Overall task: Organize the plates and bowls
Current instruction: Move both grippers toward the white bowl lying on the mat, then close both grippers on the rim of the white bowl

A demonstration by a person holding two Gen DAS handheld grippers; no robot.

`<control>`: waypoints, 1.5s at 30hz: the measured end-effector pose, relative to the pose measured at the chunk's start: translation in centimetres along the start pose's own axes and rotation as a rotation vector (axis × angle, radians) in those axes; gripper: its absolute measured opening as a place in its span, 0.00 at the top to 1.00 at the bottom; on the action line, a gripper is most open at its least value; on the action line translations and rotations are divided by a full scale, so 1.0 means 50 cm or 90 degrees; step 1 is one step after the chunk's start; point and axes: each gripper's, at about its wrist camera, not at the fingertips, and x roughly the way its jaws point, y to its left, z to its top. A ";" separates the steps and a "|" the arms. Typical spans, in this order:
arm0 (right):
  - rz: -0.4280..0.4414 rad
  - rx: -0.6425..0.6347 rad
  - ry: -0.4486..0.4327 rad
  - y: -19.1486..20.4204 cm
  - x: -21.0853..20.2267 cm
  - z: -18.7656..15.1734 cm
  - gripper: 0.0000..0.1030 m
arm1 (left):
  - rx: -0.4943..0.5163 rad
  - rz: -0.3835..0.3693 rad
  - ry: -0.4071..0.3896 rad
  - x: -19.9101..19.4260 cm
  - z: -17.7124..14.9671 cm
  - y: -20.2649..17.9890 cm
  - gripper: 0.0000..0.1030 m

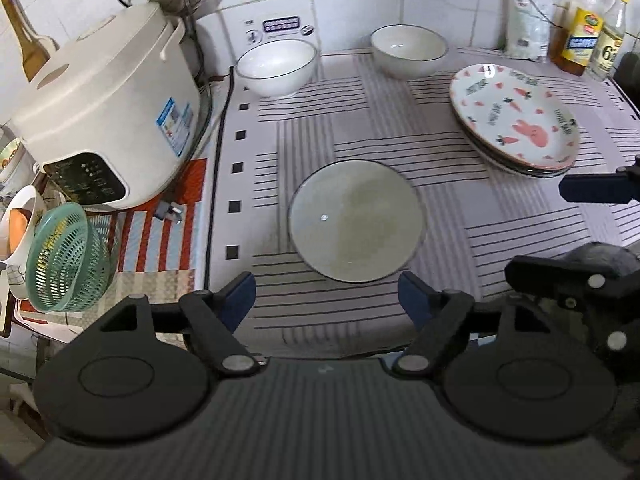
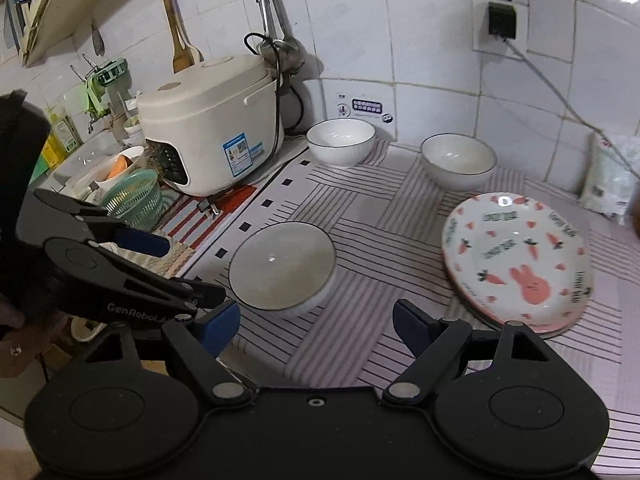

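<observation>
Basically near bowl [image 1: 355, 220] sits on striped desk [image 1: 520, 240] dead ahead of left gripper [image 1: 327, 296] jaws, apart & empty, vs up-left of right gripper [image 2: 316, 326] jaws, also apart & empty, so left's nearer.

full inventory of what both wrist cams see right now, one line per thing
bowls: 3, white with dark rims; one near the jaws, two by the back wall
plates: a stack, top one white with pink rabbit and carrots; right side
striped cloth: 1, grey-white; under the dishes
rice cooker: 1, white; left
green basket: 1; below the cooker, on its side
oil bottles: 2, yellow; back right corner
white bag: 1; back right
left gripper: jaws open, empty
right gripper: jaws open, empty
</observation>
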 end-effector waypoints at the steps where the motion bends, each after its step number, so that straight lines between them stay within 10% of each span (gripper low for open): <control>1: 0.006 0.003 0.002 0.002 0.010 0.003 0.16 | -0.003 0.000 0.002 0.007 0.000 0.008 0.24; 17: -0.002 0.049 0.072 -0.015 0.186 0.031 0.25 | -0.044 -0.028 0.053 0.127 0.007 0.078 0.29; 31: 0.018 0.112 0.109 -0.030 0.255 0.021 0.57 | -0.044 -0.067 0.062 0.154 0.023 0.066 0.83; 45: 0.009 0.169 0.111 -0.045 0.272 0.018 0.80 | -0.037 -0.062 0.061 0.143 0.030 0.053 0.86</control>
